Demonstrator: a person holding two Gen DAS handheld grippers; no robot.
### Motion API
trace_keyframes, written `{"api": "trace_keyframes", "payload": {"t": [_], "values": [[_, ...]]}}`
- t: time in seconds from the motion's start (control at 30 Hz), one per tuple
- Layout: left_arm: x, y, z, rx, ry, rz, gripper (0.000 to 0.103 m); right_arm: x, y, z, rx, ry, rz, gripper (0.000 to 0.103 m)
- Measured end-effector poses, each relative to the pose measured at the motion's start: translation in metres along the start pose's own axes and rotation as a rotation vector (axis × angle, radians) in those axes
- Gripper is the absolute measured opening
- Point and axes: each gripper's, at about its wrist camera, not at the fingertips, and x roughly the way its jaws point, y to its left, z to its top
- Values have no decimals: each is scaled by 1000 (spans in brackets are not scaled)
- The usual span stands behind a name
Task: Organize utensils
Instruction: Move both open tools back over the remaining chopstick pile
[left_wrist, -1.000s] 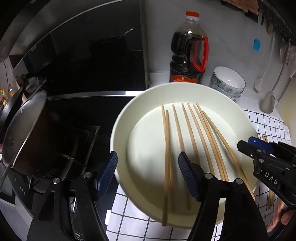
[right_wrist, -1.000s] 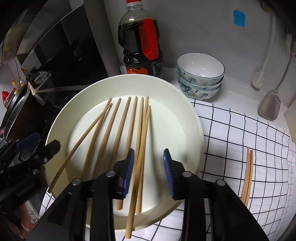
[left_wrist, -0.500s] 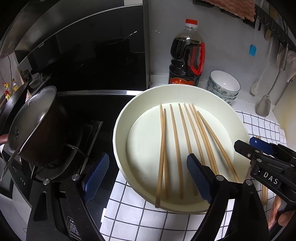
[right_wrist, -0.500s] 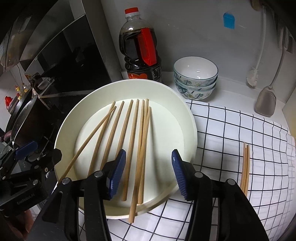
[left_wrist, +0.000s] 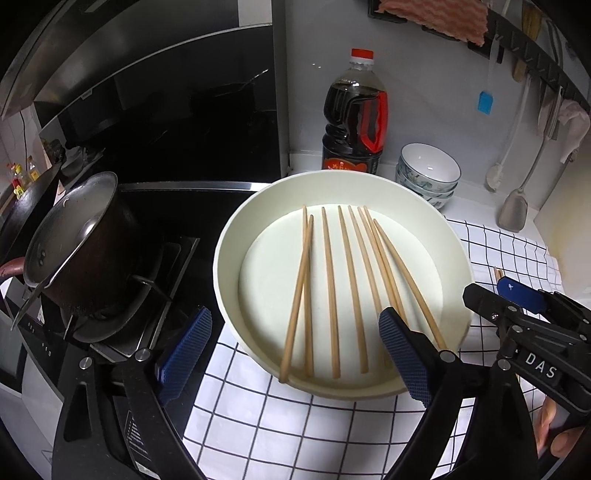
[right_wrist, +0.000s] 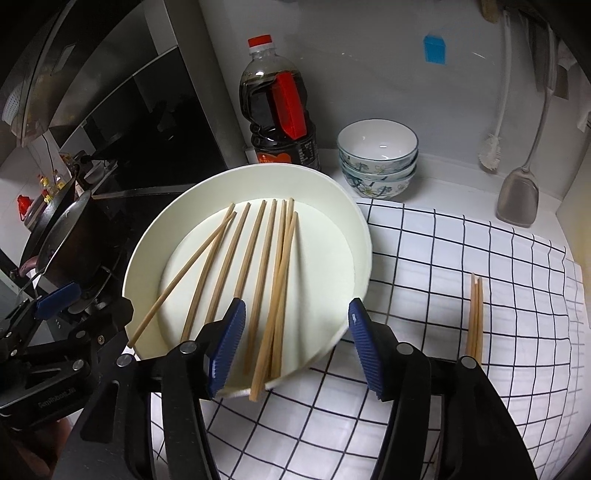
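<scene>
Since a second ago both grippers have drawn back from the plate (left_wrist: 229, 240) and spread their jaws wider, so more of the checked cloth (right_wrist: 443, 258) shows under them. The left gripper (left_wrist: 291, 350) is released, its blue pads wide apart, one over the stove edge and one over the plate's near right rim, holding nothing. The right gripper (right_wrist: 297, 345) is likewise released and empty, its pads straddling the plate's near edge. The chopsticks (left_wrist: 328, 288) lie loose in the white plate, roughly parallel, running from far side to near side, with a few crossing; some near ends poke past the rim. A separate pair of chopsticks (right_wrist: 475, 314) lies on the cloth, well apart from the plate to its right. Behind the plate stand a dark sauce bottle (left_wrist: 352, 122) and a stack of bowls (right_wrist: 377, 158), near each other against the wall. A pot (left_wrist: 74, 251) sits on the stove to the left, beside the plate
</scene>
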Motion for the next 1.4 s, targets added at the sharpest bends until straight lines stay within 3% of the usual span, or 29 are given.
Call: {"api": "trace_keyframes", "payload": {"t": [0.8,1.4], "values": [[-21,-75,-21,69,14,-59,94,-42,-59,-44,28,-13,-41,62],[-9,-163,-52,199,51,-135,94,-48,-168,-106,182,33,-170,62]]}}
